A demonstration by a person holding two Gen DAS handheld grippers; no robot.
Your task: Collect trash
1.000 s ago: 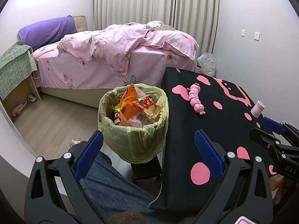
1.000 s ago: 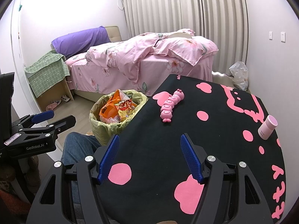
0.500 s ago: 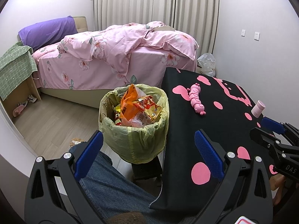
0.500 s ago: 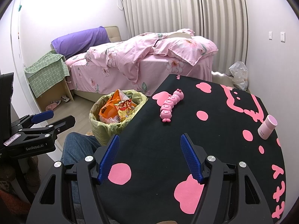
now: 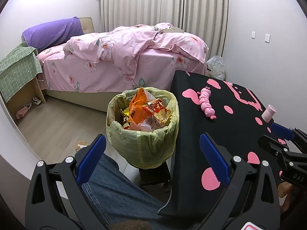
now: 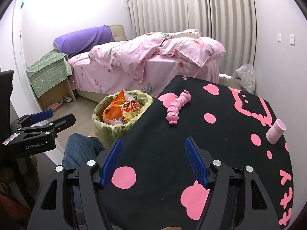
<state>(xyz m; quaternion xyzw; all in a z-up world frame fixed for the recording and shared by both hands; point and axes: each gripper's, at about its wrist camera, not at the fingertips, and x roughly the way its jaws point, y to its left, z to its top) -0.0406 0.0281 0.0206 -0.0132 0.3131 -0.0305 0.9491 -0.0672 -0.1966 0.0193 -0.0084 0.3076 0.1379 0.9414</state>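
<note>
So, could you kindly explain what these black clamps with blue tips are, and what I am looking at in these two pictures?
They are two hand-held grippers, not a robot; a person holds one in each hand, and each carries a fisheye camera looking along its fingers. One picture is from the left gripper, the other from the right gripper. Both are open and hold nothing. On the black table cover with pink shapes lie a pink caterpillar toy and a small pink bottle. Beside the table stands a lined trash bin full of wrappers, with a bed behind.

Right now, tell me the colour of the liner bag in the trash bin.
Pale yellow-green, translucent liner bag, folded over the trash bin's rim; clearest in the left wrist view.
</note>
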